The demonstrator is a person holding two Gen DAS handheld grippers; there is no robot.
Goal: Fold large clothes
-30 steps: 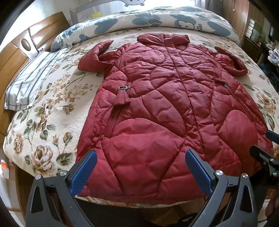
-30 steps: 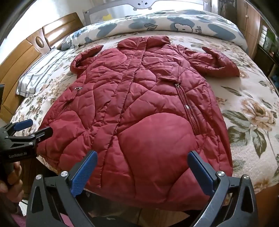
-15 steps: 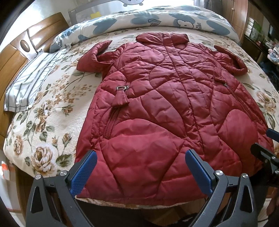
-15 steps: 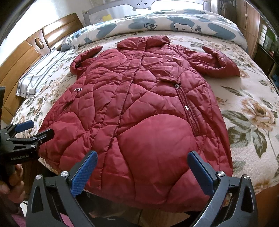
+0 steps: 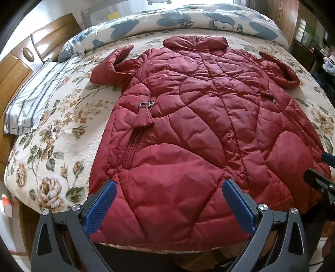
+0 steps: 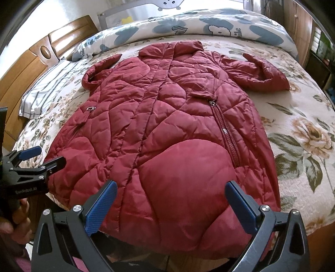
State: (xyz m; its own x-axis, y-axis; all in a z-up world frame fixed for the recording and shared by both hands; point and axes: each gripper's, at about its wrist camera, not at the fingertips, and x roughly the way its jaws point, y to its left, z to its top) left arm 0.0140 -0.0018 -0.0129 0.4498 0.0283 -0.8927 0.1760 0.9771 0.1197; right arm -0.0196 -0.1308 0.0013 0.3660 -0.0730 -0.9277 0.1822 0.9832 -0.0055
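Observation:
A dark red quilted long coat (image 5: 199, 125) lies flat, front up, on the bed, collar at the far end, hem at the near edge; it also shows in the right wrist view (image 6: 167, 136). Both sleeves are bent up beside the shoulders. My left gripper (image 5: 169, 207) is open, its blue pads either side of the hem's left half, just above it. My right gripper (image 6: 170, 206) is open over the hem's right half. Each gripper shows at the edge of the other's view: the right one (image 5: 322, 173) and the left one (image 6: 35, 159).
The bed has a floral cover (image 5: 52, 146). A striped pillow (image 5: 33, 98) lies at the left by the wooden headboard (image 5: 16, 69). A blue-patterned duvet (image 5: 188, 18) is rolled along the far side. Furniture (image 6: 303, 31) stands at the right.
Both grippers have shifted slightly forward towards the coat's hem; the coat has not moved. Both stay open.

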